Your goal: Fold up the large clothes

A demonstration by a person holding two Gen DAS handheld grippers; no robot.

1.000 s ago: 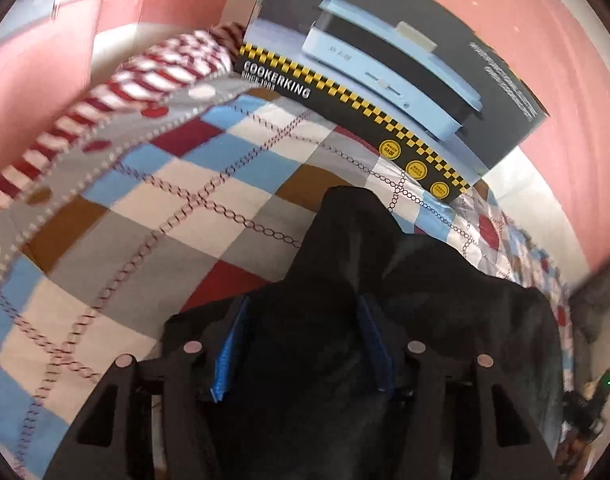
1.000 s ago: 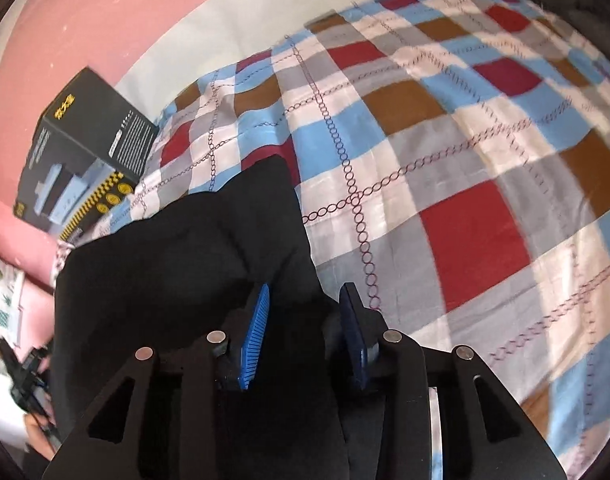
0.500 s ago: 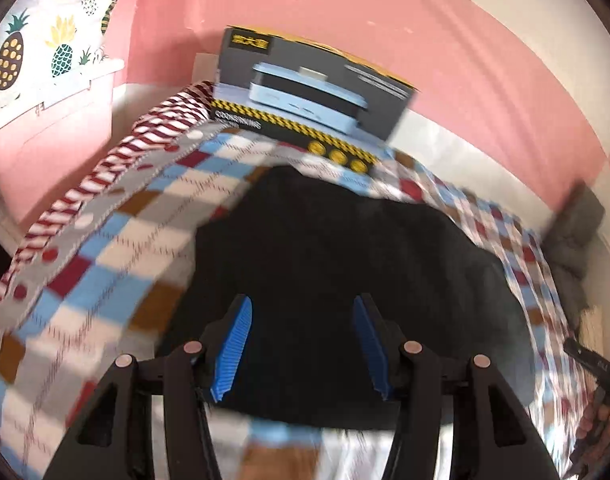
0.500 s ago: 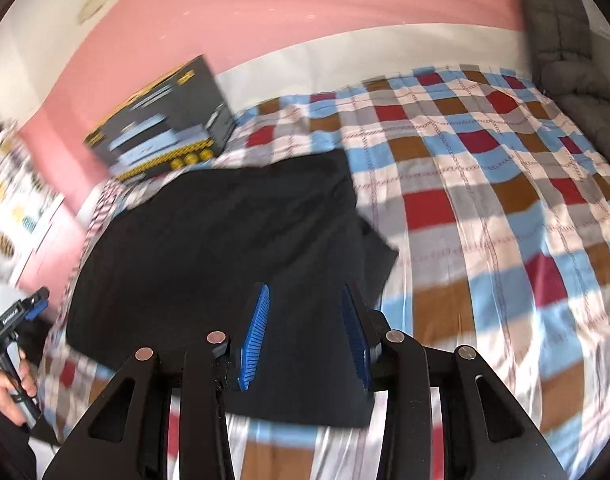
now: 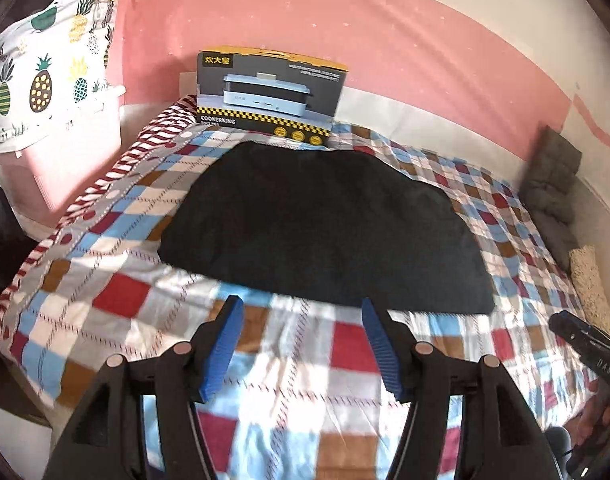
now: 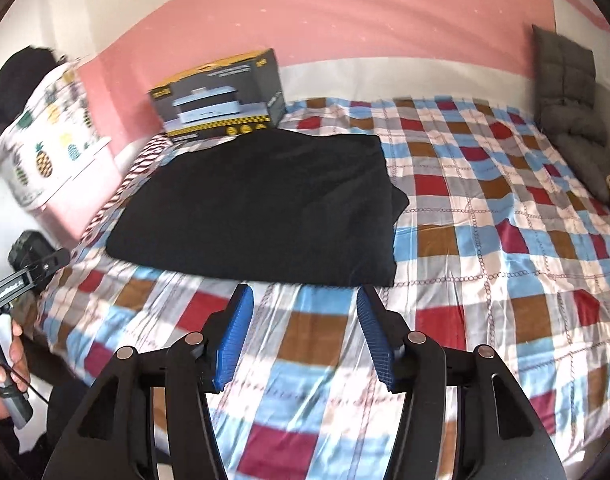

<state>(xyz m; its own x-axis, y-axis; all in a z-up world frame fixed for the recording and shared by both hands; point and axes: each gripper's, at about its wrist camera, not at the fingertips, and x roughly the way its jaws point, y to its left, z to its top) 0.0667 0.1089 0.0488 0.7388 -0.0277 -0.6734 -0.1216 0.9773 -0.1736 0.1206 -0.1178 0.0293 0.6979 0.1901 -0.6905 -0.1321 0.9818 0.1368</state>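
Note:
A large black garment [image 5: 325, 224] [image 6: 261, 204] lies folded flat on the checked bedspread [image 5: 117, 296] [image 6: 505, 216], toward the head of the bed. My left gripper [image 5: 301, 308] hovers over the spread just short of the garment's near edge; its jaws are opening and nothing is between them. My right gripper [image 6: 303, 296] hangs likewise short of the near edge, jaws opening, empty. In the left wrist view the other gripper [image 5: 589, 344] shows at the right edge. In the right wrist view the other gripper [image 6: 21, 276] shows at the left, held by a hand [image 6: 1, 364].
A cooker box [image 5: 269, 92] [image 6: 221, 96] stands against the pink wall behind the garment. A pineapple-print cloth [image 5: 37, 76] covers a pink bin to the left. Grey cushions [image 6: 569, 112] lie at the bed's right end. A striped sheet edge [image 5: 117, 168] runs along the bed's left side.
Both grippers let go of the black garment and pulled back and up from it. It now lies flat on the bed. Both pairs of jaws stand wider.

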